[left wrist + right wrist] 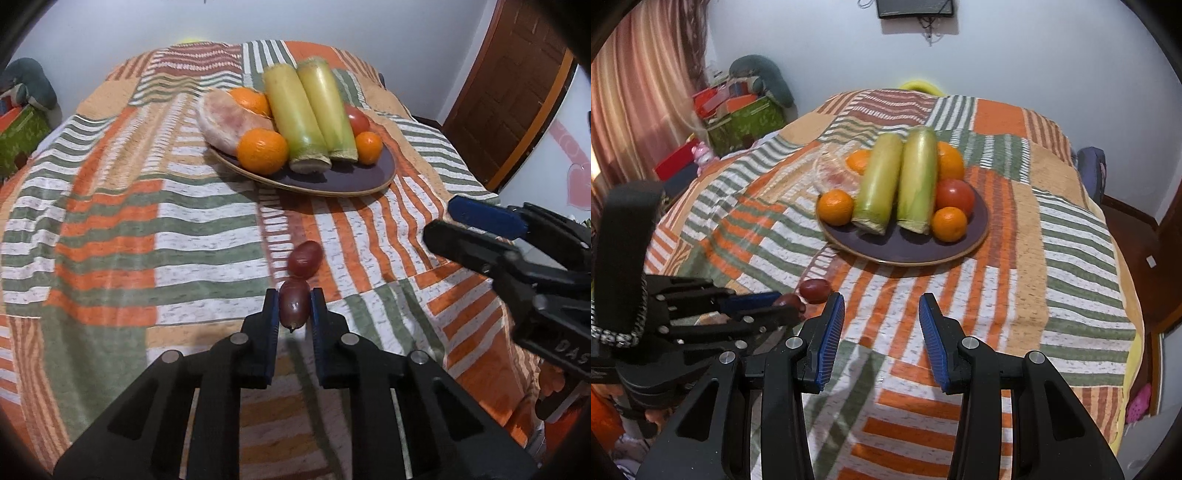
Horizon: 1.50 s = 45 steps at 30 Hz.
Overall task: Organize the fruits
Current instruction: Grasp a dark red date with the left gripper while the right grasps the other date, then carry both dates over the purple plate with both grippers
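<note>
My left gripper [294, 300] is shut on a dark red grape [293, 304], low over the striped cloth. A second red grape [305, 257] lies on the cloth just beyond it. A dark purple plate [354, 179] farther back holds two green cane pieces [297, 116], oranges [262, 150], a tomato [357, 119] and a wrapped pinkish fruit [229, 120]. My right gripper [882, 308] is open and empty, hovering over the cloth in front of the plate [905, 249]. In its view the left gripper [783, 304] with its grape shows at left, beside the loose grape [814, 290].
The striped cloth [110, 221] covers a table or bed that drops off at the sides. A green box [746, 123] of clutter stands at the back left by a curtain. A wooden door [517, 92] is at the right.
</note>
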Tool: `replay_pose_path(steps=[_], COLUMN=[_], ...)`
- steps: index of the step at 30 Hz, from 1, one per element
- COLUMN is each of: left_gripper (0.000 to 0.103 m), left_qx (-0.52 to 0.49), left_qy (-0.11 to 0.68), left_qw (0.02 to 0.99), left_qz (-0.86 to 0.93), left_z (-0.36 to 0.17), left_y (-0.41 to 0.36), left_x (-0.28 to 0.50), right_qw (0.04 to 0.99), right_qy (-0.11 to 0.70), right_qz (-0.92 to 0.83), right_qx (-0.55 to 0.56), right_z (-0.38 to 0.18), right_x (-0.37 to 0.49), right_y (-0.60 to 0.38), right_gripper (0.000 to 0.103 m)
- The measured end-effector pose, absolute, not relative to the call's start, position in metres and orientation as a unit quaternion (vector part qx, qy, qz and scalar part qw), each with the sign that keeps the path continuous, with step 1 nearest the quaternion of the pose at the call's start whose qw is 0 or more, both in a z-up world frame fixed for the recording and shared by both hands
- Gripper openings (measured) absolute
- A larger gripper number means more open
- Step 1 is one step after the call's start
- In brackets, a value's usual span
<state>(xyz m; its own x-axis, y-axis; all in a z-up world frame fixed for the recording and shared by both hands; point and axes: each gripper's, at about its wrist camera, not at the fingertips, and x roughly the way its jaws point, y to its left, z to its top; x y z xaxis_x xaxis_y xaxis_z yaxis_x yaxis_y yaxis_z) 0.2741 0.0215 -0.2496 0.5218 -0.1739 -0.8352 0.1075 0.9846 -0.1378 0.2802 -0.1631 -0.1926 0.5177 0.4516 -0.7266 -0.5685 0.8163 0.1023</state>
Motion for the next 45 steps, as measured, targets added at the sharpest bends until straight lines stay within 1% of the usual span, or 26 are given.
replay_pose_path(steps=[8,17,19,20,24,32,45], left_gripper=[0.016,0.016,0.016,0.016,0.016,0.016,0.016], left_qx=[-0.046,-0.061,-0.064,-0.065,-0.064,-0.062,-0.046], left_qy=[0.454,0.451,0.452,0.452,0.45,0.43,0.384], left_qw=[0.888,0.889,0.888,0.888,0.889,0.899,0.918], left_qz=[-0.053,-0.047,-0.048,-0.049,-0.052,-0.06,-0.089], left_z=[-0.229,-0.234,-0.236,-0.236,-0.234,-0.215,-0.173], left_y=[0.064,0.085,0.086,0.086,0.083,0.067,0.03], left_x=[0.258,0.252,0.252,0.253,0.253,0.256,0.273], right_qw=[0.849,0.83,0.83,0.828,0.827,0.843,0.896], right_qy=[0.413,0.438,0.441,0.444,0.445,0.422,0.345], right_qz=[0.317,0.329,0.328,0.328,0.33,0.323,0.276], right_qx=[-0.085,-0.102,-0.099,-0.098,-0.092,-0.078,-0.048], right_z=[-0.207,-0.229,-0.231,-0.232,-0.231,-0.21,-0.156], right_x=[0.284,0.292,0.295,0.296,0.297,0.293,0.298], right_y=[-0.129,-0.092,-0.092,-0.092,-0.095,-0.116,-0.173], right_gripper=[0.039,0.038,0.034,0.029,0.025,0.025,0.025])
